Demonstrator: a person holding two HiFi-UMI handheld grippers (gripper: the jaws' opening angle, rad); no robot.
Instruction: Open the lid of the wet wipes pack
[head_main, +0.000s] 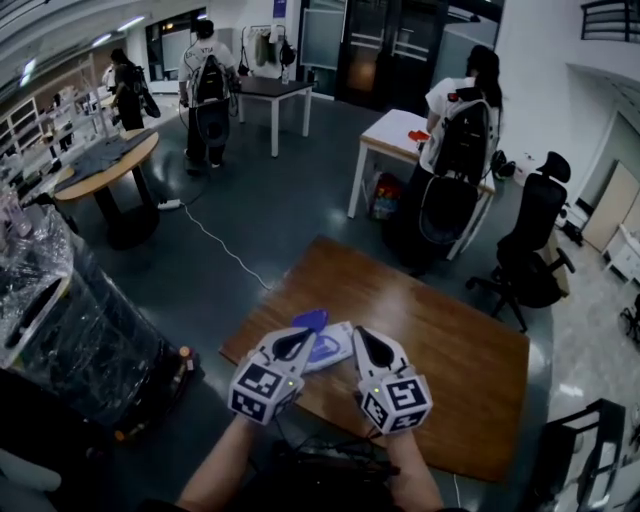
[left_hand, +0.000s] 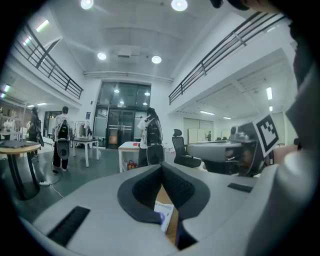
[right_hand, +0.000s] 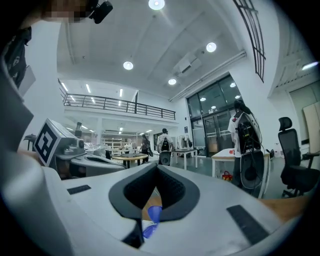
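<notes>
Left tool (head_main: 298, 343) and right tool (head_main: 363, 342), both clenched empty, flank the wet wipes pack (head_main: 331, 350) just beyond on the desk (head_main: 450, 340), its blue lid (head_main: 310, 320) nearer the left tool.

Wipes pack (head_main: 336, 349) white, lid (head_main: 310, 320) blue — table (head_main: 450, 340) brown (wood grain)

Bright ceiling lights (left_hand: 179, 5), dim vignette, fisheye-warped edges

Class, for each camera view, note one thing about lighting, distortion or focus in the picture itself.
Head view: dim with dark corners; the brown wooden table stays sharp. Left gripper view: strong fisheye bulge; the grey tongs loom large across the lower half. Right gripper view: round ceiling lamps glare white; corners black.
</notes>
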